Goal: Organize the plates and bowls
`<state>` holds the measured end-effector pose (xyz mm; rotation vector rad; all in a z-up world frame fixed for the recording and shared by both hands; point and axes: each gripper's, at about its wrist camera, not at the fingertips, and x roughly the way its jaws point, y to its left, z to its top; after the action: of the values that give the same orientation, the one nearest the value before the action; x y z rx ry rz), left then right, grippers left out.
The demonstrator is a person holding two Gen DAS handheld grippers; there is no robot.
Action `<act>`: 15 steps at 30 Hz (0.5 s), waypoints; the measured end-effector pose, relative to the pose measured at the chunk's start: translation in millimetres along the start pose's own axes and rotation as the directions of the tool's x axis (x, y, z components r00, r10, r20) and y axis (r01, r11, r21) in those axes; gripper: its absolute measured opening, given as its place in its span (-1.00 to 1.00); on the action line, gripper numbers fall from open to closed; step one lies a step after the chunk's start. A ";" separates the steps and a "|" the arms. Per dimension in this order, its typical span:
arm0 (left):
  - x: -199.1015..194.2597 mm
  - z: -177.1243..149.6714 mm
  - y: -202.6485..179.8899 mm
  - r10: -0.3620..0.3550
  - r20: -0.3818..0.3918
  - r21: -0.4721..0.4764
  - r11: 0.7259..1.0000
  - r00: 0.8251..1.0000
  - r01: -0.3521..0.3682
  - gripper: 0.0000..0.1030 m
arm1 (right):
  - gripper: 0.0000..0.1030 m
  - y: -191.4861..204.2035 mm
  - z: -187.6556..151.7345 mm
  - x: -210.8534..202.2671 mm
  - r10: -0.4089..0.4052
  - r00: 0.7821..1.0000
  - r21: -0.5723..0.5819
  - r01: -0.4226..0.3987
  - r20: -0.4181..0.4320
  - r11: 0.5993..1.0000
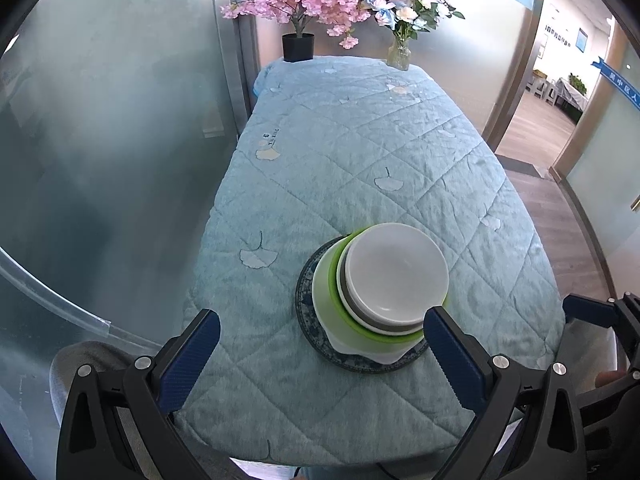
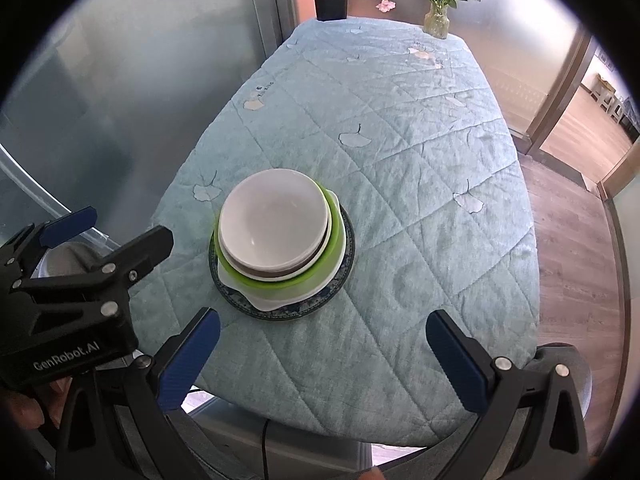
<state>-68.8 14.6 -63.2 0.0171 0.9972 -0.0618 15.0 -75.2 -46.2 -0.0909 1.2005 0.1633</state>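
Observation:
One stack of dishes stands near the table's front edge: a white bowl (image 1: pixel 396 268) (image 2: pixel 274 214) on top, a grey-rimmed dish and a green bowl (image 1: pixel 332 300) (image 2: pixel 338 236) under it, a white dish, and a dark blue patterned plate (image 1: pixel 306 292) (image 2: pixel 348 252) at the bottom. My left gripper (image 1: pixel 320 356) is open and empty, held above the front edge, the stack between its fingers and just beyond. My right gripper (image 2: pixel 322 352) is open and empty, in front of the stack. The left gripper (image 2: pixel 108 232) also shows in the right wrist view, left of the stack.
The table wears a light blue quilted cloth (image 1: pixel 360 152) (image 2: pixel 400 120). A black pot of pink blossoms (image 1: pixel 298 46) (image 2: pixel 330 6) and a glass vase of flowers (image 1: pixel 399 54) (image 2: pixel 436 20) stand at the far edge. Frosted glass walls lie left; a doorway lies right.

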 end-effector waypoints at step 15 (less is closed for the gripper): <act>6.4 -0.8 -5.0 -0.007 -0.014 0.014 1.000 1.000 0.007 0.99 | 0.99 -4.2 -4.0 4.9 -0.011 1.000 0.019 0.011 -0.011 1.000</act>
<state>-66.3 9.3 -69.0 0.0272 1.0108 -0.0750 13.7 -79.6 -52.3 -0.0821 1.2118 0.1417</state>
